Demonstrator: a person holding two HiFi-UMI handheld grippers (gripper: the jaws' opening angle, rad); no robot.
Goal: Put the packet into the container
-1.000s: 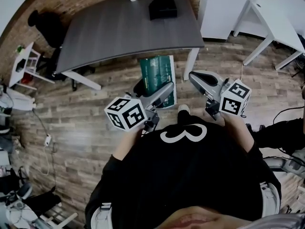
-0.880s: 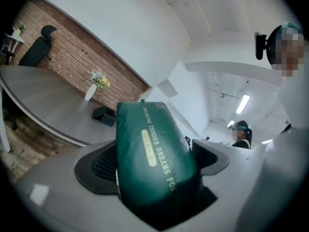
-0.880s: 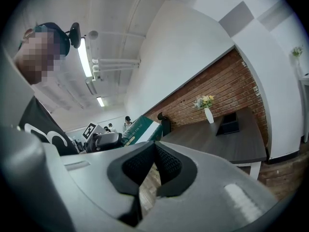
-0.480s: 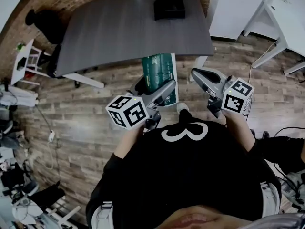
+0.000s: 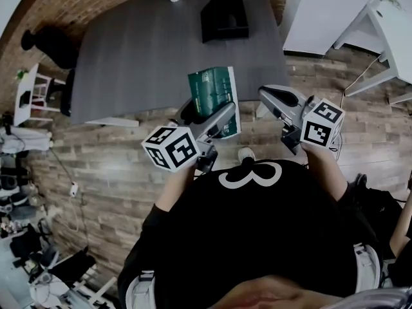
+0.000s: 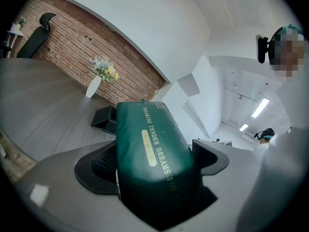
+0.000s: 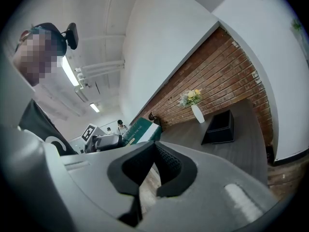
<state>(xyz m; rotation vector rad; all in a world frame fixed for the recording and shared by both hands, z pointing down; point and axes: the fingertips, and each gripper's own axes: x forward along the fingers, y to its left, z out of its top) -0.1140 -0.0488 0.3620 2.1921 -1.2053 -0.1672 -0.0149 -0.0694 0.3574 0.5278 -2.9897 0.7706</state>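
Carry step: we hold packet (image 5: 211,92) clamped in left gripper (image 5: 219,119), over table (image 5: 129,56) edge. Right gripper (image 5: 273,98) jaws together, empty. Container (image 5: 224,18) at 12 o'clock, well apart. Next, we judge: reach forward, release above opening.

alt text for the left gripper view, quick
The left gripper has its jaws shut on a dark green packet with gold lettering. Beyond it, a grey table holds a black container and a white vase of flowers, in front of a brick wall.
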